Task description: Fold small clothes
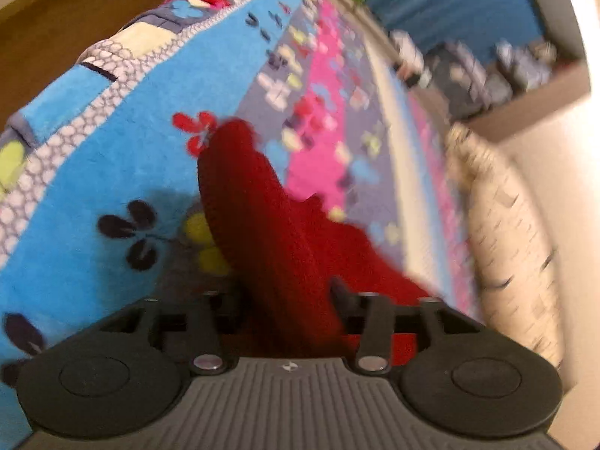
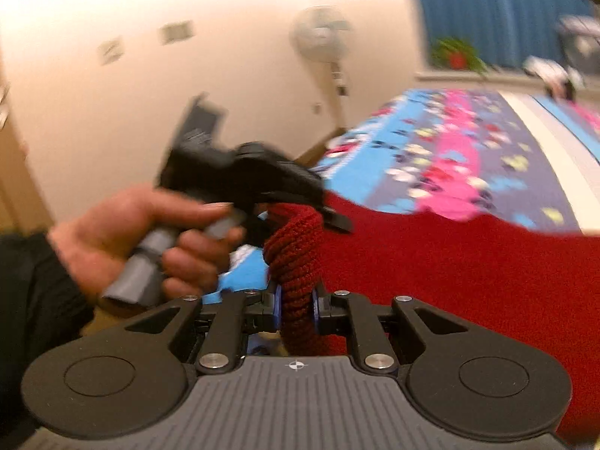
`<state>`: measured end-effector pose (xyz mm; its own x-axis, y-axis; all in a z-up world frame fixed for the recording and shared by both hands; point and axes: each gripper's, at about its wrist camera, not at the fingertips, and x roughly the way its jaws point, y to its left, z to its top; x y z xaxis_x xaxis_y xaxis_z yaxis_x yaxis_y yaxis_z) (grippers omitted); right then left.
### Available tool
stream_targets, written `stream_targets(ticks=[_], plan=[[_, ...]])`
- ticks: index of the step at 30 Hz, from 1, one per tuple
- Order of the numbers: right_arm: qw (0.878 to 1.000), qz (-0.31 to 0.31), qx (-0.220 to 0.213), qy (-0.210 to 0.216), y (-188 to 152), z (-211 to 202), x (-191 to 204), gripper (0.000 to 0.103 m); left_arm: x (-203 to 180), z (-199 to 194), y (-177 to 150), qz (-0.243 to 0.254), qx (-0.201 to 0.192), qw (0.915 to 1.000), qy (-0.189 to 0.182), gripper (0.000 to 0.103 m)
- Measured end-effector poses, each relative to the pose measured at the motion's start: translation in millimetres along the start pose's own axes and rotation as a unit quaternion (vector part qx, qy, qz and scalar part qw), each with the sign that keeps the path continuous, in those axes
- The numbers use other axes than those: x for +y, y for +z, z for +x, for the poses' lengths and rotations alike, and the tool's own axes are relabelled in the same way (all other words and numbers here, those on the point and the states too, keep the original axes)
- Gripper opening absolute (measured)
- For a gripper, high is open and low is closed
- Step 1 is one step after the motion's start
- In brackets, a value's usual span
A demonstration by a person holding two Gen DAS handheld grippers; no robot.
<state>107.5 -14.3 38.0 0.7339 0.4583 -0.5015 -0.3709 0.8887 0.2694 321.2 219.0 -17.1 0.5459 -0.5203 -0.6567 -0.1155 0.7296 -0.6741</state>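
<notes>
Right gripper [image 2: 296, 307]: jaws clenched on a rolled, bunched band of the red knit garment [image 2: 450, 270], which stands up in a thick ribbed cord between the blue-edged pads. The rest of the garment spreads away in a broad red sheet over the near part of the bed.

Left gripper [image 2: 322, 210]: seen from the right wrist camera, held in the person's left hand [image 2: 150, 236], dark sleeve [image 2: 33, 300] at the wrist. It sits at the top of the same red cord; motion blur hides the fingertips, so whether the pads press the cloth cannot be told. From its own camera the red knit runs up between the two fingers and over the near side, blurred.

Garment location: on the floral blanket [image 1: 93, 157] (blue, pink, grey bands with flower print), part lifted off it by the grippers, a sleeve-like end trailing toward the blanket's blue band.

Surroundings: patterned cream pillow [image 1: 506, 225] at the blanket's far edge; standing fan [image 2: 322, 37] against the pale wall; potted plant [image 2: 455, 54] by the blue curtain [image 2: 495, 7].
</notes>
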Motion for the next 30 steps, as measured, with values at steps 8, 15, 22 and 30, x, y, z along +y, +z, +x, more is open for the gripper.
stream_targets(ticks=[8, 15, 22, 30], plan=[[0.972, 0.19, -0.037, -0.135, -13, -78, -166, 0.013, -56, -17, -21, 0.09, -0.064, 0.9907, -0.08, 0.076], [0.896, 0.39, 0.012, -0.213, -97, -109, -259, 0.014, -110, 30, -85, 0.252, 0.004, 0.9671, -0.038, 0.058], [0.904, 0.403, -0.022, -0.14, -92, -113, -273, 0.036, -132, 50, -150, 0.325, -0.002, 0.9442, -0.053, 0.041], [0.929, 0.348, -0.044, -0.114, -80, -119, -272, 0.017, -156, 49, -181, 0.362, 0.004, 0.9293, -0.073, 0.039]])
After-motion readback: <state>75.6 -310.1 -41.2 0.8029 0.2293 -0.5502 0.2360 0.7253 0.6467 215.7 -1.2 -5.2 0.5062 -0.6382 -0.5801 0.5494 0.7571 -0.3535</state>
